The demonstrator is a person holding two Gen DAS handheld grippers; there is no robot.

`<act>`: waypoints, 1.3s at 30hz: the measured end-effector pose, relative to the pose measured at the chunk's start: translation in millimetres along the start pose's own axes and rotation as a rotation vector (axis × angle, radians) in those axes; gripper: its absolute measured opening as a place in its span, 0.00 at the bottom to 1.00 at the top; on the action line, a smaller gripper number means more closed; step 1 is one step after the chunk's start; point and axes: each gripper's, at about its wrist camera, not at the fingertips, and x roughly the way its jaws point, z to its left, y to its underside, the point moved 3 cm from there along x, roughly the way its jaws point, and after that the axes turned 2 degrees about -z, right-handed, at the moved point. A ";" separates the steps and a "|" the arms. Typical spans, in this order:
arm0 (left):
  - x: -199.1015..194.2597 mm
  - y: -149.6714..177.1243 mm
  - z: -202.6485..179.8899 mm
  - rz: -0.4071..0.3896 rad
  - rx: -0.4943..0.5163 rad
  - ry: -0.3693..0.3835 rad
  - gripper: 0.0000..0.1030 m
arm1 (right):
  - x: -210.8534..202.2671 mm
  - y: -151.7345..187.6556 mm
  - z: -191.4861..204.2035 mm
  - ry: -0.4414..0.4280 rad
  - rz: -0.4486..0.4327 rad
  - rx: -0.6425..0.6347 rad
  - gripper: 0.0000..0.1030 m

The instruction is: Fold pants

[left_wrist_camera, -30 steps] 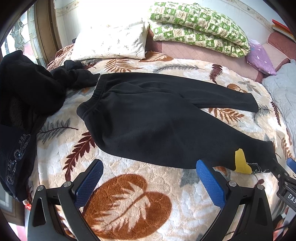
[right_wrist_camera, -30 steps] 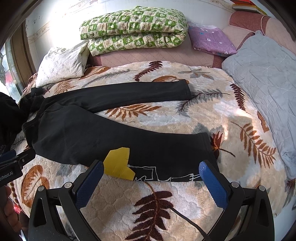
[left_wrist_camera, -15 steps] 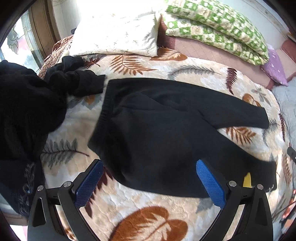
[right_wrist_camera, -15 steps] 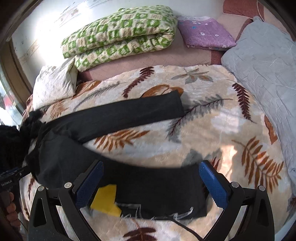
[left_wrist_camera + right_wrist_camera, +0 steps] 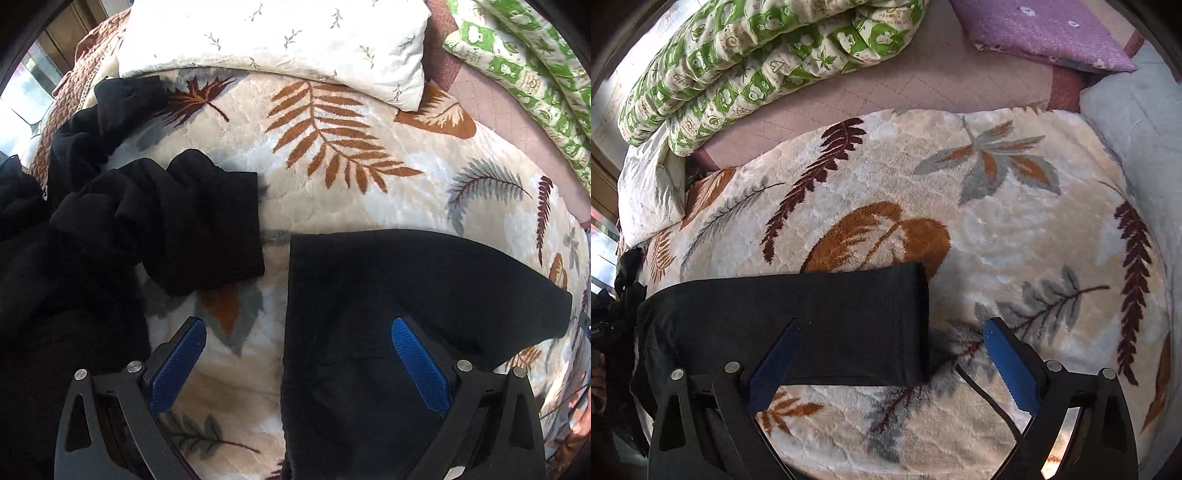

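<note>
both grippers moved nearer pants [image 5: 406,295]; black clothes [image 5: 166,229] beside.

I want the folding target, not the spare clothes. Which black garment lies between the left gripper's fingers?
The flat pants, whose straight edge sits between the left gripper fingers; the crumpled black clothes lie bunched further left.

Black pants [image 5: 388,295] on a cream leaf-patterned blanket [image 5: 997,221]; green-checked quilt [image 5: 757,62], purple pillow [image 5: 1041,33].

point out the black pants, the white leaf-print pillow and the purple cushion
black pants [image 5: 827,317], right wrist view, on the leg near its hem
white leaf-print pillow [image 5: 280,40], left wrist view, on its middle
purple flowered cushion [image 5: 1041,33], right wrist view, on its top face
</note>
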 end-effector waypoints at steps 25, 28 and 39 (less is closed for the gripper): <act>70.6 -40.8 -30.5 0.094 0.106 0.018 0.89 | 60.4 -23.1 -0.9 -0.129 0.194 -0.024 0.41; 66.7 -42.9 -35.2 0.087 0.129 -0.008 0.64 | 59.4 -21.3 -3.0 -0.098 0.179 -0.044 0.16; 27.4 -21.8 -43.0 0.006 0.215 -0.151 0.29 | 36.2 -9.2 7.8 -0.036 0.094 -0.160 0.03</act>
